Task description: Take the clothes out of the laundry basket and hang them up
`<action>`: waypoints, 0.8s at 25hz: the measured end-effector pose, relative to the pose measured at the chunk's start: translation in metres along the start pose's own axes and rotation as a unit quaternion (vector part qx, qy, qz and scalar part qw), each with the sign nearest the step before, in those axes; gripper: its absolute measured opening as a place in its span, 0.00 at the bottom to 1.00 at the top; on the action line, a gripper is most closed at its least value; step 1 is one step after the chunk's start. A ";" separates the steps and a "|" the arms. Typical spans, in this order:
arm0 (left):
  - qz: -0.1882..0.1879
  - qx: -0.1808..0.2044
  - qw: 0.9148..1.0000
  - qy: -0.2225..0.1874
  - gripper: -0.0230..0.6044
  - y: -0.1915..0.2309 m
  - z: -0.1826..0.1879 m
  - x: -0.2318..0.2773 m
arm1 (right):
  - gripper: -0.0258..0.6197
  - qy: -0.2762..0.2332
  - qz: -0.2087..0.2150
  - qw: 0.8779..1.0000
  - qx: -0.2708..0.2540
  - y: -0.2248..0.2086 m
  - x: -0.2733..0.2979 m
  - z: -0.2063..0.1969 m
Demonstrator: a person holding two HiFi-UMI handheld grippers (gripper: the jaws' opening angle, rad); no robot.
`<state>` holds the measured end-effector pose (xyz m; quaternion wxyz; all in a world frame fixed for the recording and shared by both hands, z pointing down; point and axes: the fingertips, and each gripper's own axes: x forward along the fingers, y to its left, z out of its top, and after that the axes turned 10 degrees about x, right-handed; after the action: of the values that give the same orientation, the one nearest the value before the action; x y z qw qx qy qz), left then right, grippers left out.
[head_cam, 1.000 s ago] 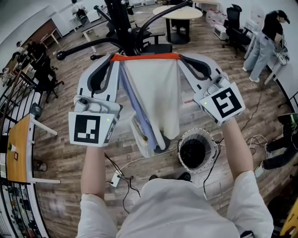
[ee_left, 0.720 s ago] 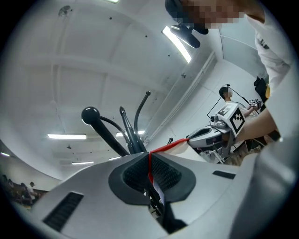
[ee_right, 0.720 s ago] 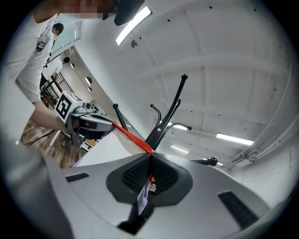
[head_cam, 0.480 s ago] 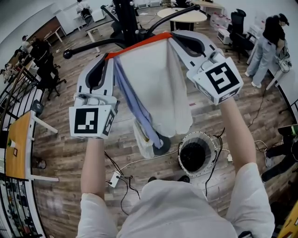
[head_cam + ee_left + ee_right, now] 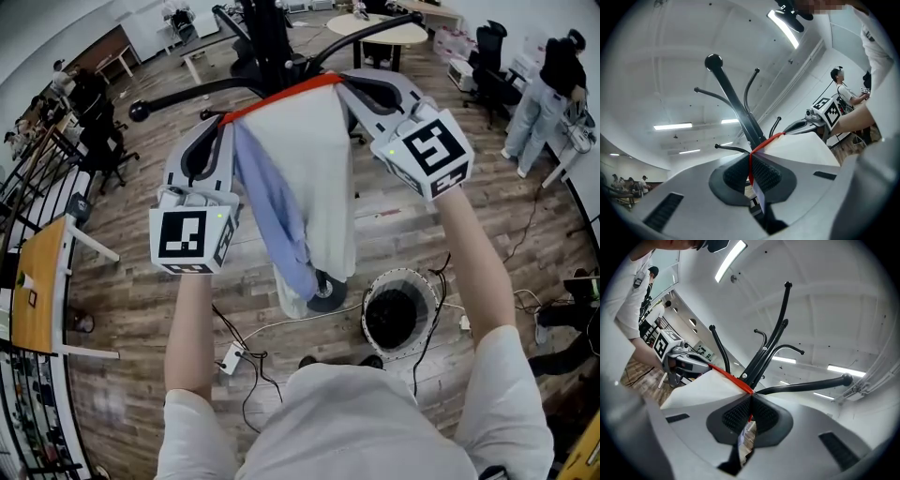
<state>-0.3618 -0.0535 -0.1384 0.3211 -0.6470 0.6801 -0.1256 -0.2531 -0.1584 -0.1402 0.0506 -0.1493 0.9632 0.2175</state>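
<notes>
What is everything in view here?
white cloth garment with orange-red top edge: one, white, stretched between both grippers
blue striped cloth: one, blue, hanging against the garment's left side
black metal coat stand: one, black, behind the garment
round white mesh laundry basket: one, white, on the floor, lower right
round beige table: one, beige, far top
bystander: one, dark top, far right
left gripper: one, grey, shut on the orange-red edge
right gripper: one, grey, shut on the same edge

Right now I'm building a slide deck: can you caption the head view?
Left gripper and right gripper, shut on the red edge of a cloth, stretch it in front of a coat rack.
</notes>
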 end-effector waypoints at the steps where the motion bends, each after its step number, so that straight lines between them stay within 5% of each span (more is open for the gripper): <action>1: 0.000 -0.002 1.000 0.004 0.08 0.000 -0.004 0.001 | 0.05 0.003 0.003 1.000 0.004 0.001 0.002 -0.004; 20: -0.033 -0.044 0.996 0.067 0.08 -0.027 -0.073 0.004 | 0.05 0.057 0.046 0.993 0.096 0.019 0.018 -0.079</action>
<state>-0.3833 -0.0786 -0.0680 0.2414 -0.6728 0.6831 -0.1496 -0.2787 -0.1814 -0.0645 0.0003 -0.1118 0.9868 0.1169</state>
